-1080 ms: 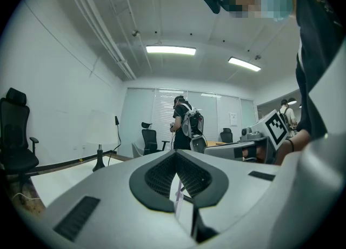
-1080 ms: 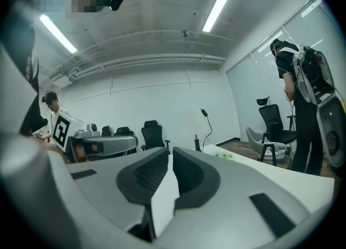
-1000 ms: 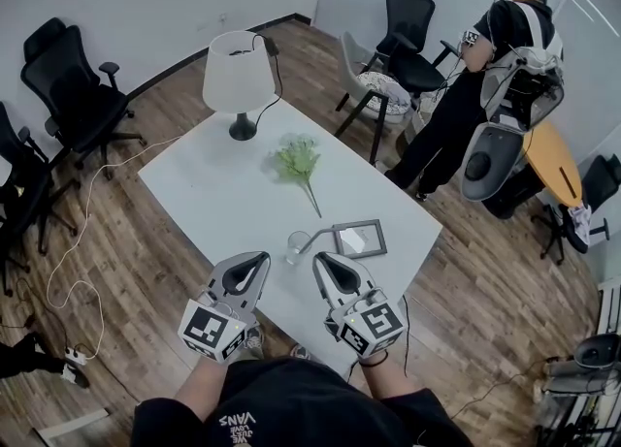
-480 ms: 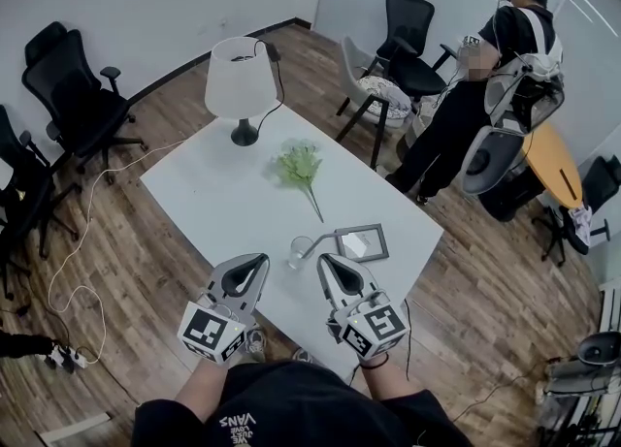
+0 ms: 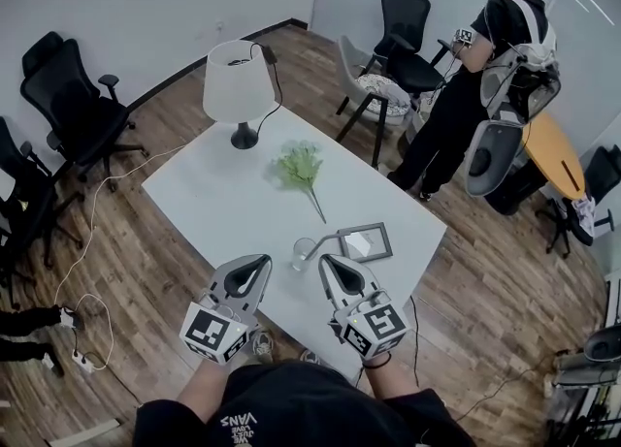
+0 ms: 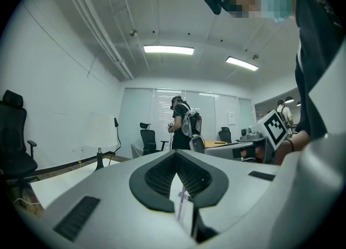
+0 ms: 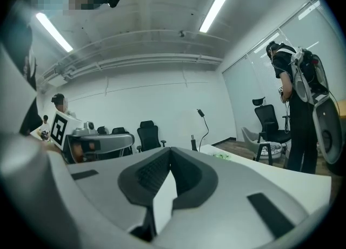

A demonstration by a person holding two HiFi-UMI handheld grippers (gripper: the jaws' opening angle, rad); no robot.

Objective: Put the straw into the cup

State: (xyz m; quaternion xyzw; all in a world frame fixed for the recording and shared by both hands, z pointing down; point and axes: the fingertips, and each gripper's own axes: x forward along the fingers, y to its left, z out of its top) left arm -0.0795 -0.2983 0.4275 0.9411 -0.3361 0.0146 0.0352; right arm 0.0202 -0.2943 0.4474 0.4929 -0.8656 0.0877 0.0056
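Note:
A small clear cup [image 5: 303, 249] stands near the front edge of the white table [image 5: 223, 193]. A thin pale straw [image 5: 321, 239] seems to lean out of it toward the right. My left gripper [image 5: 264, 260] is just left of the cup and my right gripper [image 5: 323, 261] just right of it, both level, with tips pointing across the table. Through the left gripper [image 6: 176, 154], whose tips meet, the straw [image 6: 181, 203] and cup rim [image 6: 185, 196] show in the slit below. The right gripper [image 7: 170, 149] is shut with nothing between its jaws.
A grey picture frame [image 5: 365, 241] lies right of the cup. A green plant sprig [image 5: 299, 162] lies mid-table and a white lamp [image 5: 236, 81] stands at the far corner. Office chairs [image 5: 73, 96] ring the table. A person [image 5: 485, 57] stands at the back right.
Both grippers stay beside the cup at the table's front edge. The person at the back right has shifted stance slightly.

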